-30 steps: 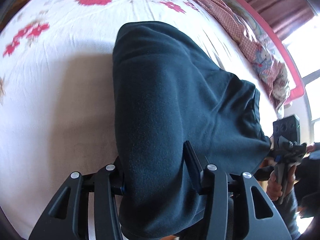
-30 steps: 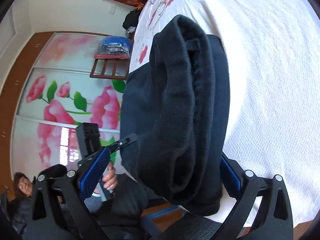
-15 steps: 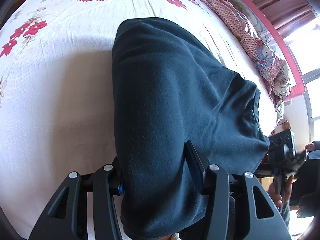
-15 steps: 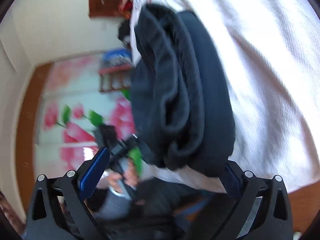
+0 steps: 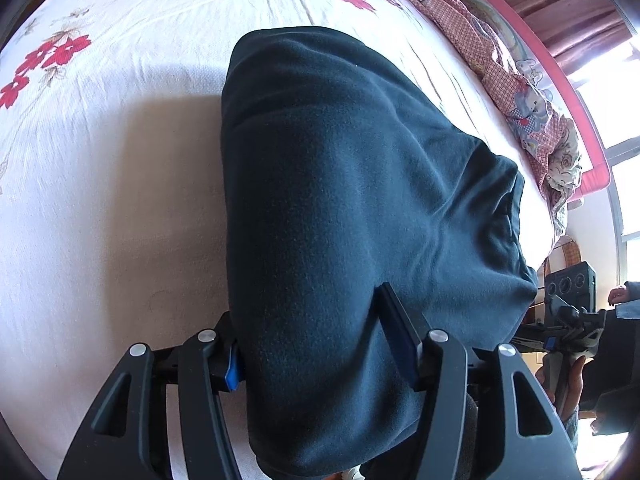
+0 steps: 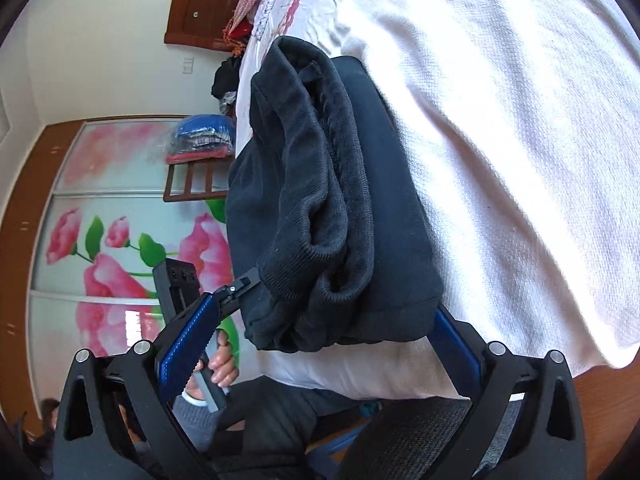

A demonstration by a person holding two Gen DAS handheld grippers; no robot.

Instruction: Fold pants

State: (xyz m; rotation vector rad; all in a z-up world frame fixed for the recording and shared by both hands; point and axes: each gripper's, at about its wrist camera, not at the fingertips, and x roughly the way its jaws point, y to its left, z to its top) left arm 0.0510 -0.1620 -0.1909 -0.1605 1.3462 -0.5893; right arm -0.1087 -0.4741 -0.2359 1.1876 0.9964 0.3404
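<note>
Dark teal fleece pants (image 5: pixel 340 184) lie folded into a thick bundle on the white bed. My left gripper (image 5: pixel 312 332) straddles the bundle's near end. Its jaws are opening, and both pads still touch the cloth bulging between them. In the right wrist view the ribbed cuff and waist layers of the pants (image 6: pixel 320 200) are stacked at the mattress edge. My right gripper (image 6: pixel 324 308) stands open around that end. Its left pad (image 6: pixel 188 344) is clear of the cloth, and its right finger lies under the bundle against the sheet. Each gripper shows in the other's view: right gripper (image 5: pixel 568 320), left gripper (image 6: pixel 236 288).
The white bedspread (image 5: pixel 100 200) has red flowers. A pink checked quilt (image 5: pixel 520 92) lies along the far side by the pink bed rail. A person's hand (image 6: pixel 220 368) holds the left gripper's handle. Flowered wardrobe doors (image 6: pixel 120 240) and a wooden rack (image 6: pixel 192 180) stand beyond the bed.
The left gripper's fingers have spread slightly around the pants. The right gripper has shifted and rolled a little, staying open around the bundle's end.
</note>
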